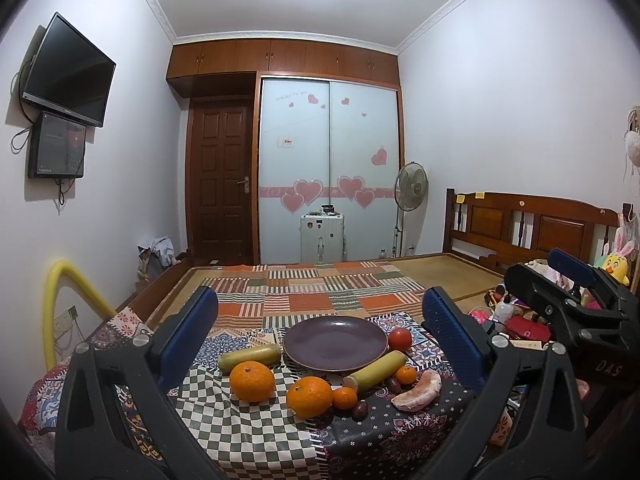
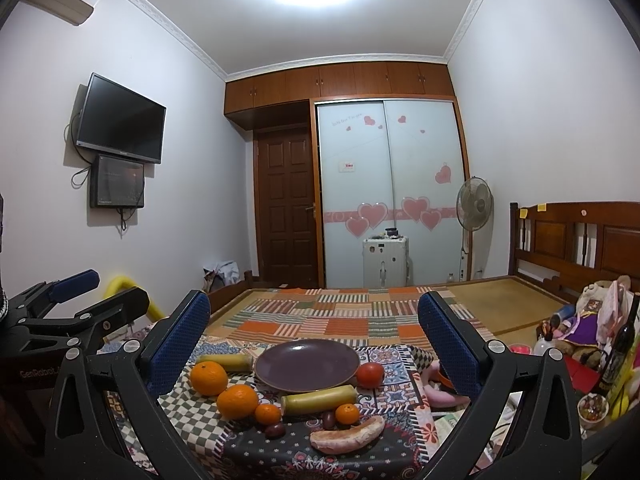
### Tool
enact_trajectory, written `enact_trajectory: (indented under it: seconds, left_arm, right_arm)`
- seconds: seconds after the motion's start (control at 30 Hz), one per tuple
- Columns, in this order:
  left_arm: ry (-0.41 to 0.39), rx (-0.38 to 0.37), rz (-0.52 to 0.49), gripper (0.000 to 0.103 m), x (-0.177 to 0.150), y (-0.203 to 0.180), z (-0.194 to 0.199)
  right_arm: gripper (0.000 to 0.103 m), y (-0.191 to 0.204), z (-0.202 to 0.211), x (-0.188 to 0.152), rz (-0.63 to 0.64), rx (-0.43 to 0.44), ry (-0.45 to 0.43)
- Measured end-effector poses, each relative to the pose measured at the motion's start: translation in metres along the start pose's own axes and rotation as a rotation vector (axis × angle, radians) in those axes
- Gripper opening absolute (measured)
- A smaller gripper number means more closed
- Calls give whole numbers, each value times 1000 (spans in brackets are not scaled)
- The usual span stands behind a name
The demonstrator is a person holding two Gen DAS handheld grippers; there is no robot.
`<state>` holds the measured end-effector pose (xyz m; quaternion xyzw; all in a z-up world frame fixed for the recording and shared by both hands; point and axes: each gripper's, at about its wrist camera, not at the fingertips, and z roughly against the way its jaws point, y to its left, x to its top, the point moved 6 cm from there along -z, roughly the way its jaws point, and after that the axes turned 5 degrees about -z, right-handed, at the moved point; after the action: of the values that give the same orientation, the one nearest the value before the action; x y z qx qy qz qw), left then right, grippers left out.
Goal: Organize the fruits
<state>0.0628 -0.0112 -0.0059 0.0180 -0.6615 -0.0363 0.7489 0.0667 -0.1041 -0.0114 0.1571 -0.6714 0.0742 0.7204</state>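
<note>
An empty purple plate (image 1: 336,340) (image 2: 307,364) lies on a patterned cloth. In front of it are two large oranges (image 1: 252,381) (image 1: 309,396), two small tangerines (image 1: 344,398) (image 1: 406,374), a tomato (image 1: 399,339), two yellow-green cane pieces (image 1: 250,356) (image 1: 374,372), a peeled pomelo segment (image 1: 418,390) (image 2: 347,435) and two dark small fruits (image 1: 359,410) (image 1: 394,384). My left gripper (image 1: 320,294) (image 2: 108,288) stands open and empty, short of the fruit. To its right my right gripper (image 2: 314,300) (image 1: 540,270) is also open and empty.
The cloth covers a low surface on a bed with a patchwork spread (image 1: 320,288) and a wooden headboard (image 1: 528,224). Toys, a dark bottle (image 2: 622,344) and small clutter crowd the right side. A yellow foam tube (image 1: 60,300) arches at the left.
</note>
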Motion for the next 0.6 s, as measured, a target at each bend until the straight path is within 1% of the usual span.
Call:
enact_trajectory:
  seconds: [0.2, 0.33, 0.37, 0.43, 0.53, 0.6]
  left_arm:
    - [-1, 3, 0, 103, 0, 0, -1]
    - [7, 4, 3, 103, -2, 3, -3]
    - [12, 5, 3, 101, -3, 5, -5]
    - [28, 11, 1, 98, -7, 9, -9]
    - [68, 22, -3, 88, -14, 17, -18]
    - [100, 19, -2, 87, -21, 24, -25]
  right_arm:
    - [103, -1, -3, -3, 13, -22, 6]
    - [103, -3, -10, -10, 28, -33, 32]
    - [103, -4, -12, -13, 32, -37, 42]
    - [99, -7, -18, -19, 40, -46, 67]
    - [91, -14, -28, -32, 45, -59, 120]
    - [85, -19, -32, -40, 46, -63, 157]
